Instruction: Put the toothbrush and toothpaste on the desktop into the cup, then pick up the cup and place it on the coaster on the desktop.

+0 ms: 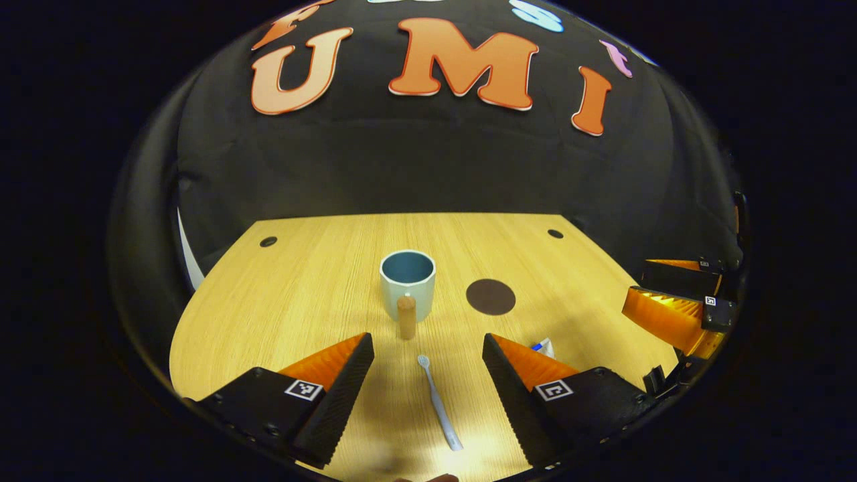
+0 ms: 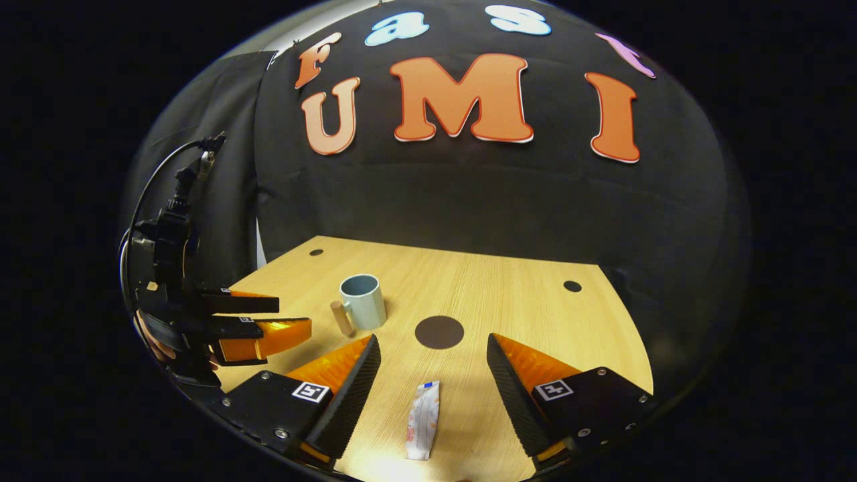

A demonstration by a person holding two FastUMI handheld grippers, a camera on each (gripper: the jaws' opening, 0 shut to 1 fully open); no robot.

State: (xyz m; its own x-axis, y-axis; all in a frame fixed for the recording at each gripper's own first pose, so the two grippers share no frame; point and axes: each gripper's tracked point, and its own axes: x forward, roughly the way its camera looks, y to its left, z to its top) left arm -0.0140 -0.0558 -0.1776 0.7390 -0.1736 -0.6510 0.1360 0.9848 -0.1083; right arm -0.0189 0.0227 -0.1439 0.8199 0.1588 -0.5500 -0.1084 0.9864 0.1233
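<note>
Black cloth backs the wooden table point(image 1: 301, 301); each open hand-held gripper, left point(image 1: 428, 375) and right point(image 2: 434, 375), straddles its target: toothbrush point(image 1: 438, 402), toothpaste point(image 2: 423, 420), near the front edge.

Dim booth, warm glare on the near desktop point(image 1: 281, 301), sharp centre, strong fisheye bending at the edges.

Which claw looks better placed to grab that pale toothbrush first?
Left, probably. The slim pale grey toothbrush lies on the wooden desktop between the open left claw, while the right claw frames the white toothpaste tube.
</note>
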